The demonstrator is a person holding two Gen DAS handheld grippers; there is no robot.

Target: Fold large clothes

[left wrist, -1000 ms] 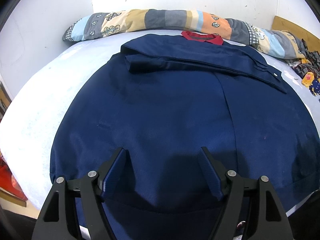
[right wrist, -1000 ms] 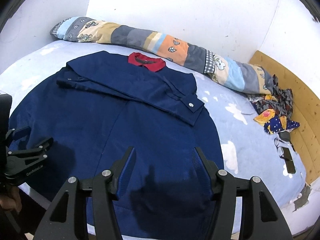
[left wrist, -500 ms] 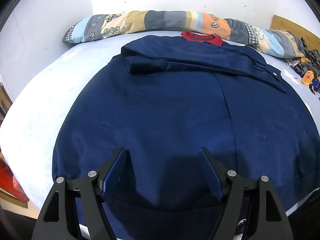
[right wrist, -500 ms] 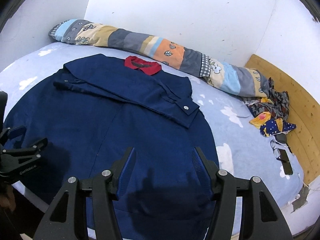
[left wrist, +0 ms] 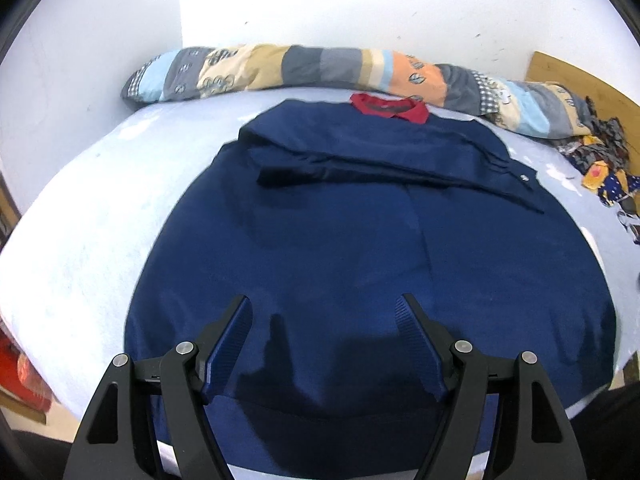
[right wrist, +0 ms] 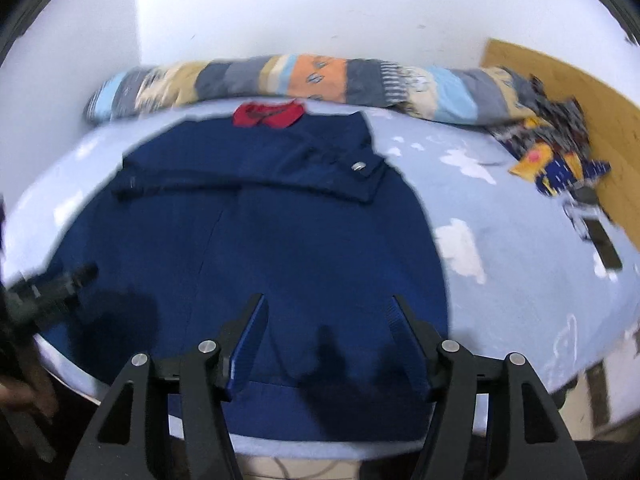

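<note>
White walls are closing in a bed (left wrist: 72, 248) dressed in a pale blue sheet with white cloud shapes; a long patchwork bolster (left wrist: 320, 68) is lying along its far edge, against the wall. Spreading over most of the bed is a navy jacket (left wrist: 360, 248), its red collar (left wrist: 390, 106) pointing at the bolster and its hem reaching the near edge; one sleeve (right wrist: 248, 176) is lying folded across the chest, a silver snap showing at the cuff.

Both claws are hovering over the hem with nothing between their fingers; the left gripper (left wrist: 323, 338) is gaping wide above the hem's middle, and the right gripper (right wrist: 326, 338) is standing equally wide toward the jacket's right side.

From the right wrist, blurred, the left tool is showing at the bed's left edge, and a dark phone-like slab (right wrist: 604, 242) is lying near the right edge beside the wooden board (right wrist: 560, 80); the left wrist is cutting that off, though both are catching the heap of patterned clothes (right wrist: 552, 152) in the far right corner.
</note>
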